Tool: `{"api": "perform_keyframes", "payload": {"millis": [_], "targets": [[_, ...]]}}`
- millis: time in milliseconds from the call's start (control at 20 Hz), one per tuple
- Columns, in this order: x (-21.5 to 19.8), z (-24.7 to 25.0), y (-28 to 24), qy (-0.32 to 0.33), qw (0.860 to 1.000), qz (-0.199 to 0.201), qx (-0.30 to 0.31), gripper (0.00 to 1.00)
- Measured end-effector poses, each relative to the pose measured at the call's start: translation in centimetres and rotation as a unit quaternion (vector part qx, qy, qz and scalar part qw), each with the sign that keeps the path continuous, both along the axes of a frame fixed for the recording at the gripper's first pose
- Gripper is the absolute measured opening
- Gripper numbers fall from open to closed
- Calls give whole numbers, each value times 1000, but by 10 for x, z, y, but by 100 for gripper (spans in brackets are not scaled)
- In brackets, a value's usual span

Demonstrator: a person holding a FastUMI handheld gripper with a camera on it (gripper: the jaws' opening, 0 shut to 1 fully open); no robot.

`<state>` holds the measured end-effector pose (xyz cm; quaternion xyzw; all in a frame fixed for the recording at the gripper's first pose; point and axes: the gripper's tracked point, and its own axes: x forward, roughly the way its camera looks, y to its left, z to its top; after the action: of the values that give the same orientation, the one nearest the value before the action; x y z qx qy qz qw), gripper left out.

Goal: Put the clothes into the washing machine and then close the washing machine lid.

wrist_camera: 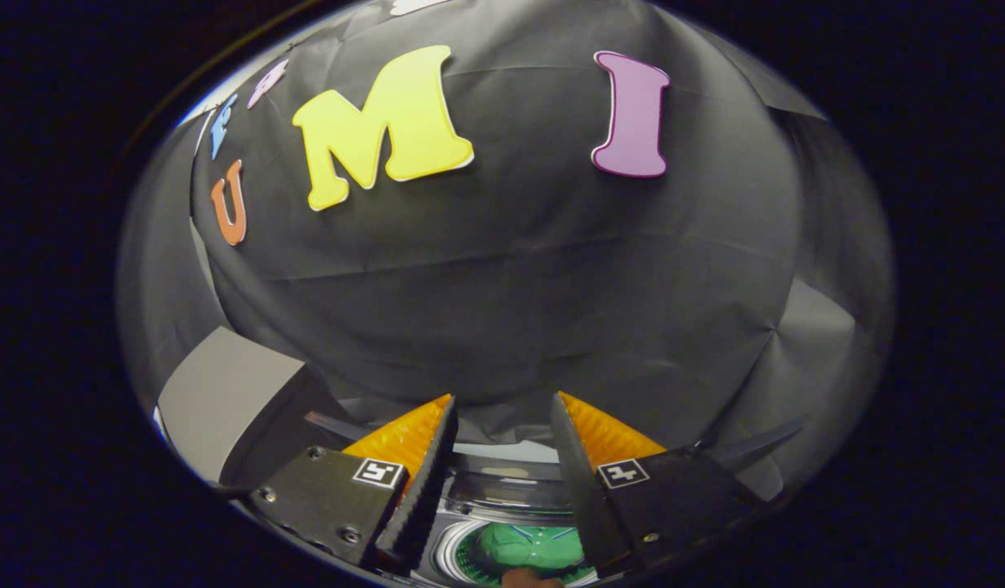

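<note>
— Looking down: where's the green shirt (pixel 525 545)?
— Inside the washing machine (pixel 502 490) drum, below the fingers.
— And the gripper (pixel 502 408)?
— Fingers spread apart, holding nothing

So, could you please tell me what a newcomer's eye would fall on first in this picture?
First the hand-held gripper, its two orange-backed fingers spread open with nothing between them. Below the gap between them lies the washing machine, its drum open, with a green garment lying inside. A grey lid stands raised beside the left finger, not yet closed.
</note>
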<state>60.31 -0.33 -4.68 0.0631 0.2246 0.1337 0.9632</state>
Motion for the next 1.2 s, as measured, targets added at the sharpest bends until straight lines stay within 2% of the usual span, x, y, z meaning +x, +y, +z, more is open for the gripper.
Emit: {"api": "perform_keyframes", "payload": {"millis": [250, 450, 1200], "targets": [[-20, -3, -1, 6, 1000, 10, -2, 73], [-30, -4, -1, 10, 1000, 3, -4, 73], [-92, -21, -6, 31, 997, -69, -34, 74]]}}
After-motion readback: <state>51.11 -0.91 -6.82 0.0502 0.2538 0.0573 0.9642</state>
